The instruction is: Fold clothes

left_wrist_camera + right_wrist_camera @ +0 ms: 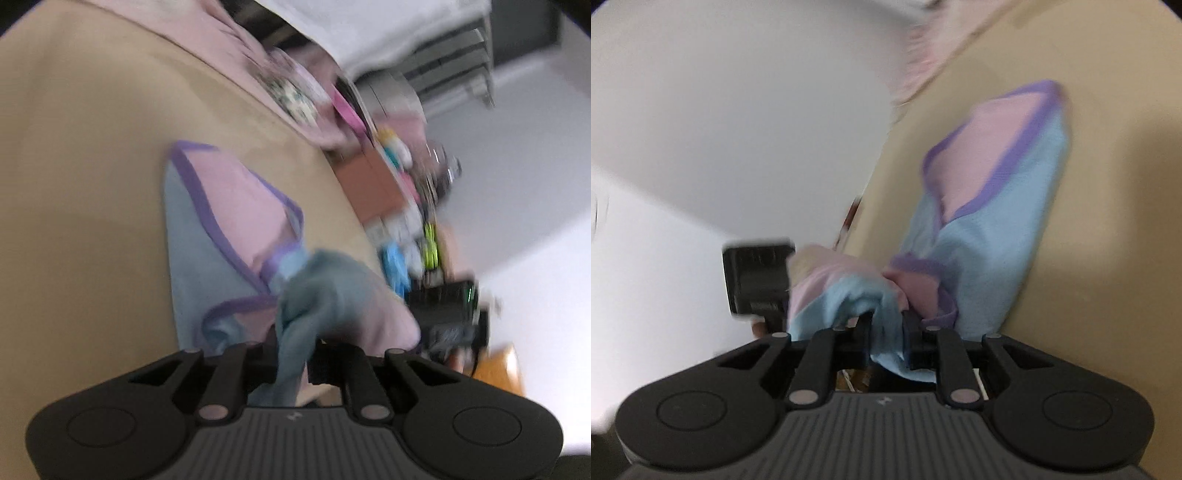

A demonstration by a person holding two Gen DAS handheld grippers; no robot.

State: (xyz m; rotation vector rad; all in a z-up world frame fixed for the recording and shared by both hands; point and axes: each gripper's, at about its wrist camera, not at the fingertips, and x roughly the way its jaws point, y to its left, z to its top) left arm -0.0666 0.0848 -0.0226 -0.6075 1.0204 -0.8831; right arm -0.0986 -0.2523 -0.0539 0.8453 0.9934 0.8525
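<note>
Fabric of a small garment (221, 229) in light blue and pink, edged with purple trim, is pinched by both tools over a beige desk (92, 147). In the left wrist view, the left tool (293, 363) is closed on a bunched blue fold of the garment, which runs between its two black fingers (258, 363). The rest of the garment is spread away from the tool toward the middle of the desk, with a pink panel bordered in purple lying above the blue part. In the right wrist view, the right tool (888, 345) is likewise clamped on a blue fold of the same garment (997, 229), whose far end is stretched up and away over the desk (1108, 258). Beside the gathered cloth, part of the other tool's black body (757, 277) is seen close to the left. At the far edge of the desk a second pink garment (229, 48) with a printed patch is lying. Beyond it, blurred coloured clutter (406, 206) is visible but cannot be identified. Both views are smeared by motion blur.
</note>
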